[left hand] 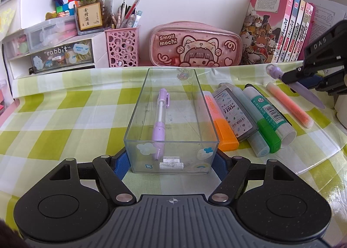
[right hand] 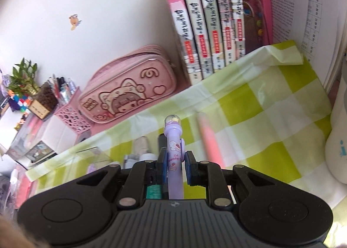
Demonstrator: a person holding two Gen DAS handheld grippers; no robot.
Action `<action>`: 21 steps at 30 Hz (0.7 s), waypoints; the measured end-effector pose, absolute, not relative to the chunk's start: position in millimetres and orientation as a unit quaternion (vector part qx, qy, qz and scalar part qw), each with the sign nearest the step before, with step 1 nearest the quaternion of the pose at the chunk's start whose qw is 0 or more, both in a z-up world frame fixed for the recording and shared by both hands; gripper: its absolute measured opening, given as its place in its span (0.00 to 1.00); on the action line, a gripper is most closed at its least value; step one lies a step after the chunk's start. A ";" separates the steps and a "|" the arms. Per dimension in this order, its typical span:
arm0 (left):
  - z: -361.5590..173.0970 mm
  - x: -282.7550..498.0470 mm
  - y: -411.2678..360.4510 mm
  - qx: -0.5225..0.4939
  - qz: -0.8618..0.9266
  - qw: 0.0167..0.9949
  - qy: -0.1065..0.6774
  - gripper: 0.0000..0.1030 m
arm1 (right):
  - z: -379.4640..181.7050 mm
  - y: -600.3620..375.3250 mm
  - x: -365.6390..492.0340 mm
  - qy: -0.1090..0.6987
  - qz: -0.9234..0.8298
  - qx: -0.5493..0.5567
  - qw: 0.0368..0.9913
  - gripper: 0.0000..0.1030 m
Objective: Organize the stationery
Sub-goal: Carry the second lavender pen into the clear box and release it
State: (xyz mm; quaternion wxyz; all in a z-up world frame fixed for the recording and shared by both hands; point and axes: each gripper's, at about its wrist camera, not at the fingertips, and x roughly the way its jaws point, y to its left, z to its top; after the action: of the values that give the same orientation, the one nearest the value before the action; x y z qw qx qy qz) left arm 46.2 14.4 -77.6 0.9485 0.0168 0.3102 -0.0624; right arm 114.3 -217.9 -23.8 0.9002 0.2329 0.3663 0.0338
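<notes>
Stationery lay in a row on the checked bench (left hand: pixel 65 104): an orange highlighter (left hand: pixel 223 126), a refill case (left hand: pixel 235 113), a green marker (left hand: pixel 263 117) and a pink highlighter (left hand: pixel 288 104), just beside a clear box (left hand: pixel 138 122) already holding one purple pen (left hand: pixel 160 122). My left gripper (left hand: pixel 171 161) clenched the box's near end between its fingers (left hand: pixel 120 165). My right gripper (right hand: pixel 176 166) pinched a lilac pen (right hand: pixel 173 150) in the air, above the row. That grip looked narrow and off-centre, so I judged the pen could pivot or slip, land on the markers and scatter them. Knocking the box's wall on the way in could also jolt it from my left fingers.
</notes>
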 end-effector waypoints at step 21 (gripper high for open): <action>-77.8 46.3 13.1 0.016 -0.064 0.948 0.310 0.71 | -20.4 -126.0 135.6 0.435 0.149 0.303 0.835 0.19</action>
State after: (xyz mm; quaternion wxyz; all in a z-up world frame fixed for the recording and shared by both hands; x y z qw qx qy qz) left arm 46.3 13.1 -77.8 0.9484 0.0160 0.3101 -0.0642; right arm 135.6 -126.0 -20.4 0.8350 0.3028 0.4348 0.1487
